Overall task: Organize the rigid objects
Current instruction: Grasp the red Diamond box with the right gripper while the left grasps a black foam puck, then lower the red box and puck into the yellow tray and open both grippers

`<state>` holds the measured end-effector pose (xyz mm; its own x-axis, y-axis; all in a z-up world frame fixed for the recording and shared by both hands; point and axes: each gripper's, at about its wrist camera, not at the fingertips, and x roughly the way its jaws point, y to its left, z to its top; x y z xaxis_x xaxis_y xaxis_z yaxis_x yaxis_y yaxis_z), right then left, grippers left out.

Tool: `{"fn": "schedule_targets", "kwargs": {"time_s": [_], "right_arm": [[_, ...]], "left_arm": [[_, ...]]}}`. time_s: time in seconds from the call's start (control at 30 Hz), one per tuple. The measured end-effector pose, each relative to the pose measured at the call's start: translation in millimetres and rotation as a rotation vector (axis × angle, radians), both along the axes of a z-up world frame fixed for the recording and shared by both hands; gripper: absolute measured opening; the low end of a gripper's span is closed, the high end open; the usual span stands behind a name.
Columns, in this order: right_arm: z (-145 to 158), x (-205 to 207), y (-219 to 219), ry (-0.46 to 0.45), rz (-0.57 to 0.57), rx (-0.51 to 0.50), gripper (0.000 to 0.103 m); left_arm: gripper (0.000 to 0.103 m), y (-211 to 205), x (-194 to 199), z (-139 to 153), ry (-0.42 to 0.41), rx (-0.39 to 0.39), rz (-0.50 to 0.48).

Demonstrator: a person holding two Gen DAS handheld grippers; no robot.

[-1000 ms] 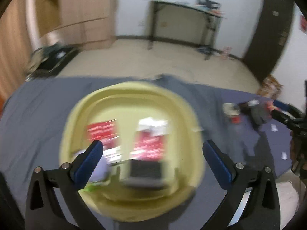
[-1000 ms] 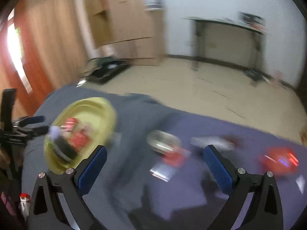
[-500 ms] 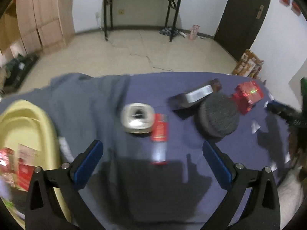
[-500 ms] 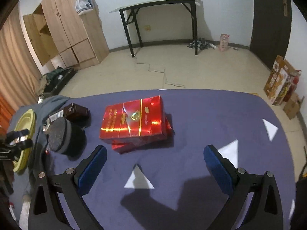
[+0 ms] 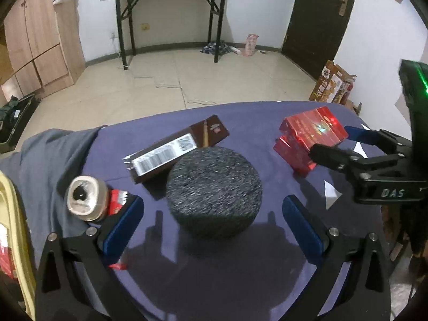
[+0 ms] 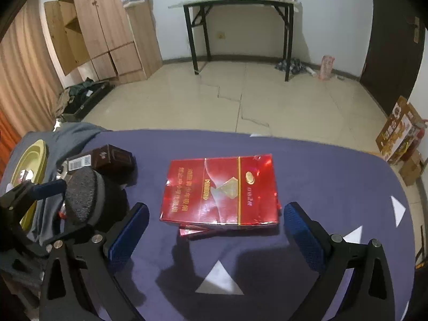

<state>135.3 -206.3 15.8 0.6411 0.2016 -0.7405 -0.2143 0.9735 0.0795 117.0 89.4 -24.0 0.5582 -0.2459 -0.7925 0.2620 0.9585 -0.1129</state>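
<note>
My left gripper (image 5: 212, 218) is open, its jaws on either side of a round dark grey speckled object (image 5: 214, 191) on the purple table. A brown box with a barcode (image 5: 176, 151) lies just behind it. A tape roll (image 5: 84, 198) and a small red pack (image 5: 117, 203) lie at the left. My right gripper (image 6: 214, 231) is open and empty, just in front of two stacked red boxes (image 6: 220, 190); it also shows in the left wrist view (image 5: 337, 144), with its jaws on either side of the red boxes (image 5: 307, 139).
A yellow bowl (image 5: 14, 230) with red packs stands at the table's left end, also seen in the right wrist view (image 6: 28, 165). A grey cloth (image 5: 50, 157) lies under it. White paper triangles (image 6: 219, 281) lie on the table (image 6: 321, 176).
Both grippers have swung right from the yellow bowl. The left one now faces the grey round object; the right one has come closer to the red boxes.
</note>
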Motion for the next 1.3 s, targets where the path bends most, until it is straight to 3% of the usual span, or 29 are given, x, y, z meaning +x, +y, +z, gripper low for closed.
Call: {"fn": "schedule_targets", "kwargs": {"time_s": [0.07, 0.13, 0.17, 0.2, 0.23, 0.33, 0.4, 0.53, 0.67, 0.73, 0.87, 1.03, 1.1, 1.17, 1.3], "right_arm": [[-2, 8, 9, 0.008, -0.007, -0.014, 0.103], [-2, 14, 13, -0.007, -0.017, -0.033, 0.103], [-3, 18, 15, -0.008, -0.015, -0.024, 0.102], [-4, 21, 16, 0.003, -0.004, -0.014, 0.1], [-6, 23, 18, 0.005, -0.003, -0.021, 0.091], [0, 16, 14, -0.024, 0.015, 0.001, 0.091], [7, 3, 7, -0.068, 0.015, 0.006, 0.091], [28, -18, -1, -0.138, 0.034, -0.008, 0.091], [51, -36, 14, -0.172, 0.07, 0.003, 0.091], [61, -47, 37, -0.183, 0.129, 0.014, 0.091], [77, -66, 120, -0.199, 0.309, 0.016, 0.09], [72, -77, 246, -0.108, 0.569, 0.023, 0.091], [62, -85, 296, -0.087, 0.704, 0.061, 0.091], [43, -88, 346, -0.093, 0.747, -0.018, 0.091], [11, -50, 416, 0.018, 0.674, -0.002, 0.091]], "left_arm": [[0.094, -4, 5, -2, -0.001, 0.005, -0.01], [0.073, -7, 8, -7, 0.004, 0.035, -0.024], [0.07, -9, 10, -8, 0.008, 0.042, -0.022], [0.07, -9, 13, -9, 0.011, 0.027, -0.023], [0.069, -8, 14, -9, 0.013, 0.012, -0.025], [0.069, 1, 11, -7, -0.002, -0.011, -0.008], [0.069, 9, 4, 0, -0.016, -0.066, -0.017], [0.069, 39, -16, 31, -0.023, -0.169, -0.053], [0.069, 97, -47, 73, -0.079, -0.243, 0.008], [0.069, 138, -67, 88, -0.103, -0.259, 0.08], [0.069, 241, -111, 104, -0.126, -0.202, 0.257], [0.069, 366, -149, 105, -0.09, -0.001, 0.47], [0.069, 397, -145, 100, -0.052, 0.032, 0.515], [0.069, 416, -133, 92, -0.024, 0.006, 0.529], [0.069, 425, -87, 59, 0.044, -0.032, 0.549]]}}
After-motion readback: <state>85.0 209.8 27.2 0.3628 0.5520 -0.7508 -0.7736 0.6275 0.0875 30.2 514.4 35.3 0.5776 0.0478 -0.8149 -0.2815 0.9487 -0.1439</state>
